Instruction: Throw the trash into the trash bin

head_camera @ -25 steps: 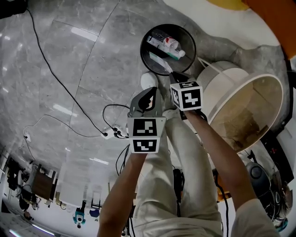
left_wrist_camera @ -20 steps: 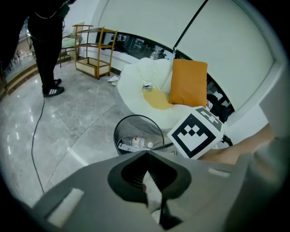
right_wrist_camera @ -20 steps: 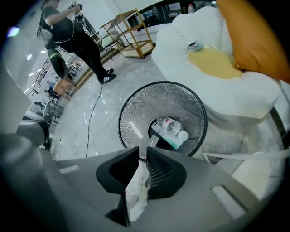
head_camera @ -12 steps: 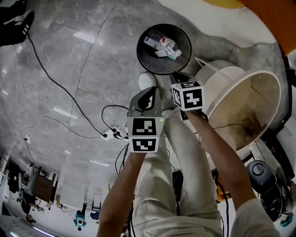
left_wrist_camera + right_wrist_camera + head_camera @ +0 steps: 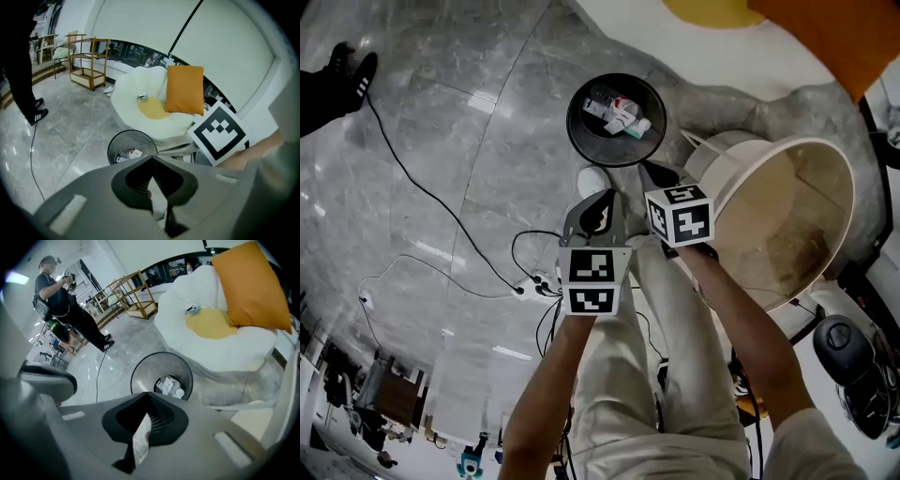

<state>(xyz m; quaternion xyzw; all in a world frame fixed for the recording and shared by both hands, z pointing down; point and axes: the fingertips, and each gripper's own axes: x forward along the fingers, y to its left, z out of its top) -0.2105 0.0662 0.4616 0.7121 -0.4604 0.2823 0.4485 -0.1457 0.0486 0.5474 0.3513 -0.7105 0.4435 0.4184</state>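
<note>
Trash (image 5: 602,103) lay settled in bin (image 5: 570,124), white piece (image 5: 630,124) earlier near rim now among it. Right tool (image 5: 149,395) jaws just closed, nothing between. Left tool (image 5: 151,159) shut, empty.

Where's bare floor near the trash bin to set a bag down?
The grey floor left of the trash bin, between it and the black cable, is bare. Crowded on the bin's right: the white tub and the white cushion stand close.

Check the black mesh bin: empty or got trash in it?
Not empty. The trash bin stands upright, and white packaging lies on its bottom, well below the rim; both gripper views show it too.
</note>
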